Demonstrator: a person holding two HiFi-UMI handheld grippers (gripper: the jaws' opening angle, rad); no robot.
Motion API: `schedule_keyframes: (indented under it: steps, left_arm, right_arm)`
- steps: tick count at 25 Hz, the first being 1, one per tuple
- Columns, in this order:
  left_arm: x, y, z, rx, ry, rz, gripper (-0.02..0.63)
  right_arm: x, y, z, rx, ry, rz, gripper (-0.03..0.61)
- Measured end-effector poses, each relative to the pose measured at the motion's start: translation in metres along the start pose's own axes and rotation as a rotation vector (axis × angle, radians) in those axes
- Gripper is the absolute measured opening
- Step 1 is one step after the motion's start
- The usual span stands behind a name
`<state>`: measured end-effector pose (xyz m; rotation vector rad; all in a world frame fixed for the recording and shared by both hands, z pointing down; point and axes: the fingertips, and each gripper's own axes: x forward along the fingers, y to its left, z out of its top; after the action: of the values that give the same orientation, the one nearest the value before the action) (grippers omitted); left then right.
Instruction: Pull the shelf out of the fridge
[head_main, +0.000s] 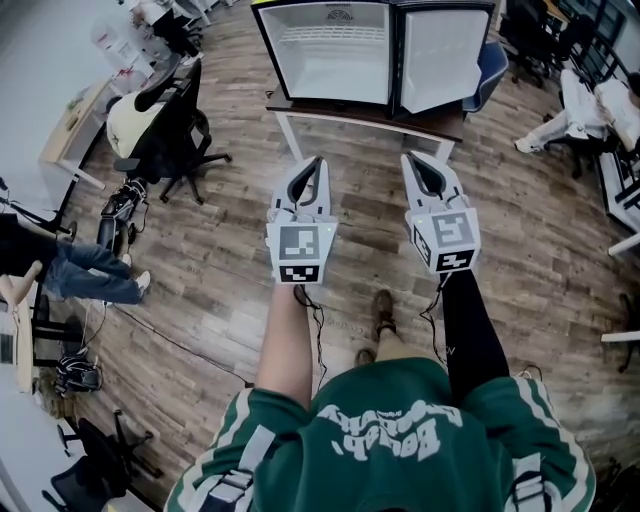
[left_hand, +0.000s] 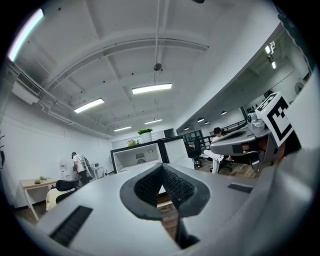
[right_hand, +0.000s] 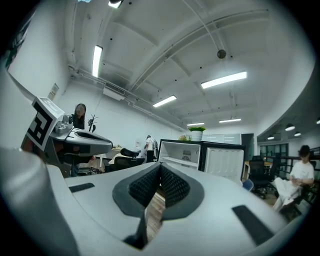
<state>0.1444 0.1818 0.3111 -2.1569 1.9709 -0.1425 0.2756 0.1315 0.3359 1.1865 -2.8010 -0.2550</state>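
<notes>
1. Shelf (right_hand: 177, 160) sits inside the open mini fridge (head_main: 335, 50), which stands on a table (head_main: 360, 112) well ahead of the person.
2. Left hand-held gripper (head_main: 316, 165) and right hand-held gripper (head_main: 414, 163) point toward it side by side, jaws pressed together on nothing.
3. Apparently an approach stance, with the pull not yet begun.

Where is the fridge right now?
The fridge stands top centre in the head view, on a small table, door open rightward, ahead of the left gripper and right gripper.
</notes>
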Motion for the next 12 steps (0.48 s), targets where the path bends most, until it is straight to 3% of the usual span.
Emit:
schedule_keyframes:
  steps: [12]
  left_arm:
    - [0.141,0.058,-0.014,0.030,0.009,0.035,0.017]
  right_arm:
    - [0.145,-0.073,-0.006,0.037,-0.033,0.033,0.009]
